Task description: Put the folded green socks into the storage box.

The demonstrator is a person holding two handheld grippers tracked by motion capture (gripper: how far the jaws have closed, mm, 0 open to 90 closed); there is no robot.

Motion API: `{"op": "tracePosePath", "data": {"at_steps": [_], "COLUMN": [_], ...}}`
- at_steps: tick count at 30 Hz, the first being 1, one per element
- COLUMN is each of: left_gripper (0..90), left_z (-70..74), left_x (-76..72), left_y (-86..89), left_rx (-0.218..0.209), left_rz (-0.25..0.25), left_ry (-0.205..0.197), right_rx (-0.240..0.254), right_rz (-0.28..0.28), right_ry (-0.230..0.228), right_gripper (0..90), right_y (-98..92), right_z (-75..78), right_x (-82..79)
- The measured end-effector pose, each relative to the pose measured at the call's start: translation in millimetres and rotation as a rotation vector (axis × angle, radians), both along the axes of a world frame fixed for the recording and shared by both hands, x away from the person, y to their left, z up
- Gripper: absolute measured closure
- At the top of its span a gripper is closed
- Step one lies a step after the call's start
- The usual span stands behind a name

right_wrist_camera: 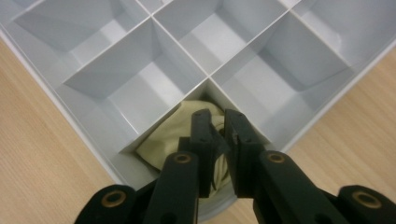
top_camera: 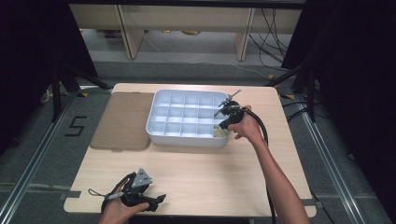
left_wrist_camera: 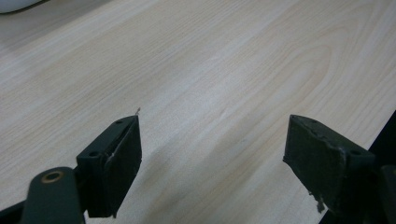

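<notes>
- Right gripper (right_wrist_camera: 217, 123): jaws nearly together, a narrow gap left between them. They point down into the corner compartment of the divided tray (right_wrist_camera: 154, 28).
- Between and just under the jaw tips sits a pale yellow cloth (right_wrist_camera: 163, 140), crumpled, soft folds, filling the floor of that corner compartment. A fold of it appears to rise into the gap between the jaws; whether the pads actually pinch it cannot be told for sure.
- Cloth: dull cream-yellow, matte, bunched against the compartment walls, spreading out to one side of the jaws more than the other.
- Tray: light grey plastic, a grid of square cells with thin dividers. The cells beyond and beside the jaws are bare.
- High view: right gripper (top_camera: 224, 122) at the near right corner of the tray (top_camera: 159, 130), right hand (top_camera: 247, 127) wrapped on its body, cable trailing back along the forearm. Cloth (top_camera: 218, 133) a small pale patch just below the jaws.
- Left gripper (left_wrist_camera: 212, 154): jaws wide apart, nothing between them, bare light-wood worktop (left_wrist_camera: 224, 70) ahead of them.
- High view: left gripper (top_camera: 156, 199) low over the near edge of the worktop (top_camera: 201, 172), well apart from the tray, held in the left hand (top_camera: 116, 210).
- A flat brown lid (top_camera: 122, 122) lies beside the tray, far from both pairs of jaws.
</notes>
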State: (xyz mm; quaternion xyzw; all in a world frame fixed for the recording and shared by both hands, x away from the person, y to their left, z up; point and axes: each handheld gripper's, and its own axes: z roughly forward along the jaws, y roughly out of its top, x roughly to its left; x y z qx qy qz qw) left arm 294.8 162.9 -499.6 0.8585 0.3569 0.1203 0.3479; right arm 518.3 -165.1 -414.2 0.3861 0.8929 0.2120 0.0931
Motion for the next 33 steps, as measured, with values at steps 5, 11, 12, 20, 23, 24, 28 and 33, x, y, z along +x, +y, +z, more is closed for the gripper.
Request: {"op": "tracePosePath", "data": {"at_steps": [5,11,12,20,23,24,28,33], "left_gripper": [18.4,18.5,18.5,18.5,18.5,18.5,18.5,18.5], "left_z": [-0.2,-1.3,-1.3,0.0,0.7,0.7,0.3,0.4], "left_x": [-0.1,-0.8,-0.8,-1.5,-0.9,-0.9,-0.7,0.0], "left_y": [0.2,-0.8,-0.7,-0.6,0.8,0.8,0.4,1.1], "left_rx": [0.000,-0.004,-0.003,-0.012,-0.003,-0.003,-0.009,-0.001], "left_rz": [-0.007,0.008,0.009,0.003,0.000,0.000,0.007,-0.002], "left_ry": [0.004,0.014,0.014,0.016,0.006,0.006,0.004,0.002], "right_rx": [-0.062,-0.085,-0.091,-0.100,-0.085,-0.081,-0.049,0.005], "right_rz": [0.026,0.029,0.024,0.025,0.010,0.011,-0.017,-0.010], "right_ry": [-0.010,0.023,0.036,0.041,0.045,0.039,0.041,0.002], "right_gripper": [87.0,87.6,87.7,87.8,87.4,87.1,85.5,81.6], "right_y": [6.8,12.3,14.2,17.6,15.7,14.1,9.9,4.0], "right_z": [-12.8,-26.5,-28.6,-32.3,-29.6,-28.0,-18.8,-4.9], "right_x": [5.1,8.4,8.0,11.2,10.7,10.8,7.9,5.8]}}
